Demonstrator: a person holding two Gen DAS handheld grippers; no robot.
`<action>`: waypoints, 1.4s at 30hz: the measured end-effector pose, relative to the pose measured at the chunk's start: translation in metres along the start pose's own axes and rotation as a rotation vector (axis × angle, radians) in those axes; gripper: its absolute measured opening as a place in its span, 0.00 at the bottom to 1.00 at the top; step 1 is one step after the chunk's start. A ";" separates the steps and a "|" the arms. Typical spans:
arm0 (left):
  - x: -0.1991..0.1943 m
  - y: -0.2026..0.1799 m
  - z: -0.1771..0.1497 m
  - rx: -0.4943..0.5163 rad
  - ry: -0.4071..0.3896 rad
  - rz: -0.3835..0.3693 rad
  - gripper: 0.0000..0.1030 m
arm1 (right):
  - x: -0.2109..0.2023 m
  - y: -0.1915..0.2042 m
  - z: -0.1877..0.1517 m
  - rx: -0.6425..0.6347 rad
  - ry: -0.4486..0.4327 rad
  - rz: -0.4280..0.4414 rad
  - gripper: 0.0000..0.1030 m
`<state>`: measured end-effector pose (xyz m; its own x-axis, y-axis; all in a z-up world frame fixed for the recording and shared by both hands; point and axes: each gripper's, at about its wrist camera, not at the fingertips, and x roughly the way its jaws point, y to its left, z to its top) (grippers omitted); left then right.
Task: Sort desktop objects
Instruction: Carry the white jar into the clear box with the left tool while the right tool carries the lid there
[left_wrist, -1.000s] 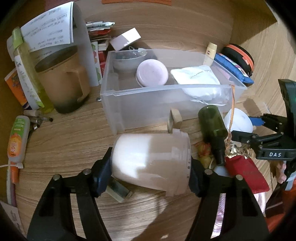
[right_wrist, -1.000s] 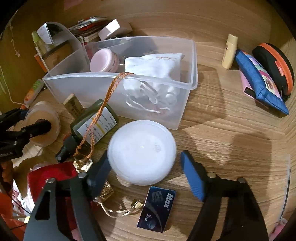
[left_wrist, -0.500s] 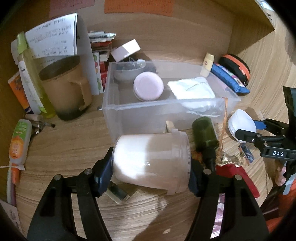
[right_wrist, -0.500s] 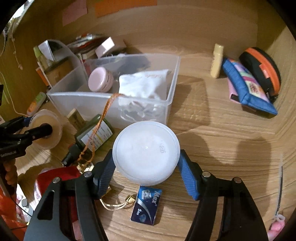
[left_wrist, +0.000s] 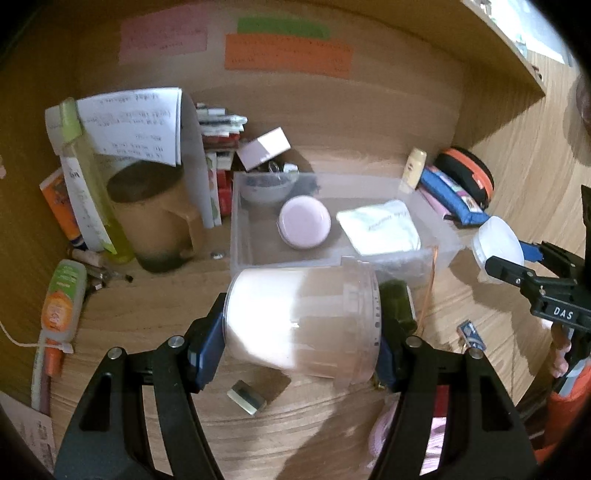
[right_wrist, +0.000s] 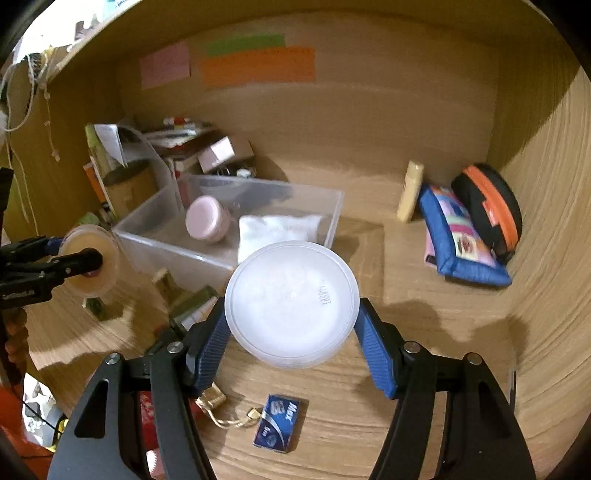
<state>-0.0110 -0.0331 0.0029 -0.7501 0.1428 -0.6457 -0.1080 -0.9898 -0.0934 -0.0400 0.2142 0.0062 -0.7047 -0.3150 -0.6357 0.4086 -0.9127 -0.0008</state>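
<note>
My left gripper (left_wrist: 301, 332) is shut on a translucent jar (left_wrist: 295, 317) of cream-coloured stuff. The jar lies sideways between the blue pads, lifted above the wooden desk. Its open mouth (right_wrist: 90, 262) faces the right wrist view, where the left gripper (right_wrist: 70, 258) shows at the far left. A round white lid (right_wrist: 291, 302) is clamped by its rim in my right gripper (right_wrist: 291, 325), off the desk. The same lid (left_wrist: 496, 243) and right gripper (left_wrist: 517, 266) appear at the right edge of the left wrist view.
A clear bin (left_wrist: 236, 236) behind the jar holds a pink pot (left_wrist: 304, 225) and a white pouch (left_wrist: 380, 229). A brown mug (left_wrist: 155, 221) and an orange tube (left_wrist: 61, 299) stand left. A blue pouch (right_wrist: 458, 236), a black-orange case (right_wrist: 491, 206) and a blue box (right_wrist: 280, 422) lie right.
Both grippers have risen off the desk, taking the jar and the lid with them. The bin has dropped lower in both views and the back wall's coloured notes have come into sight.
</note>
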 end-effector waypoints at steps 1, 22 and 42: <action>-0.002 0.000 0.002 -0.001 -0.008 0.000 0.65 | -0.001 0.001 0.002 -0.002 -0.008 0.003 0.61; 0.018 -0.005 0.051 0.030 -0.039 -0.008 0.65 | 0.021 0.004 0.051 0.004 -0.067 0.041 0.61; 0.072 -0.008 0.062 0.039 0.032 -0.044 0.65 | 0.100 0.016 0.058 0.017 0.078 0.107 0.61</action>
<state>-0.1042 -0.0154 0.0041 -0.7231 0.1854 -0.6655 -0.1662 -0.9817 -0.0929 -0.1374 0.1525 -0.0128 -0.6098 -0.3902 -0.6899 0.4688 -0.8794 0.0829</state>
